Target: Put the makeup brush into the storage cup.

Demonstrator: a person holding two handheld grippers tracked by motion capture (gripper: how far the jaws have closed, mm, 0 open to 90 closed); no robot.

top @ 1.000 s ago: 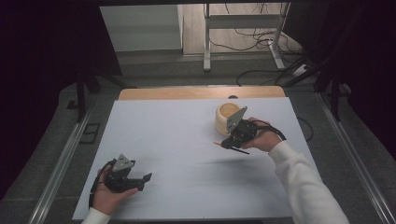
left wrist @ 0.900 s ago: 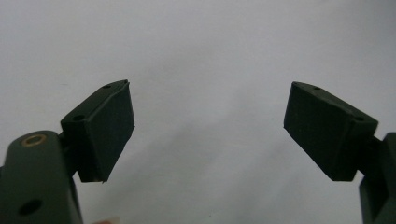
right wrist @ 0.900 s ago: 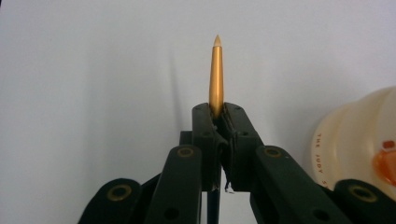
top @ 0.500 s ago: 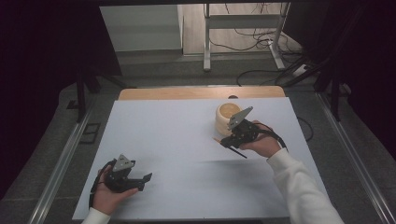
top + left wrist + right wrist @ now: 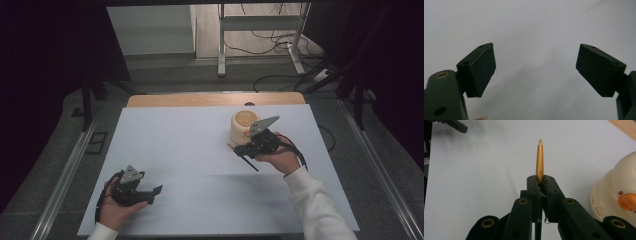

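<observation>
White table [image 5: 190,150] carries a cream holder [image 5: 241,126] near its far edge, just beside the right gripper [image 5: 540,181] clenched on a gold-tipped pencil [image 5: 539,160] pointing away along the jaws, while the left gripper [image 5: 535,67] gapes at the near-left corner.

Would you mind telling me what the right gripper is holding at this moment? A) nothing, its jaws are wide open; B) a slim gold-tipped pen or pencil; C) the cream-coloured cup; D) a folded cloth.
B: in the right gripper view, the right gripper has its jaws closed on a slim pen with a gold pointed end, while the cream cup stands apart beside it.
</observation>
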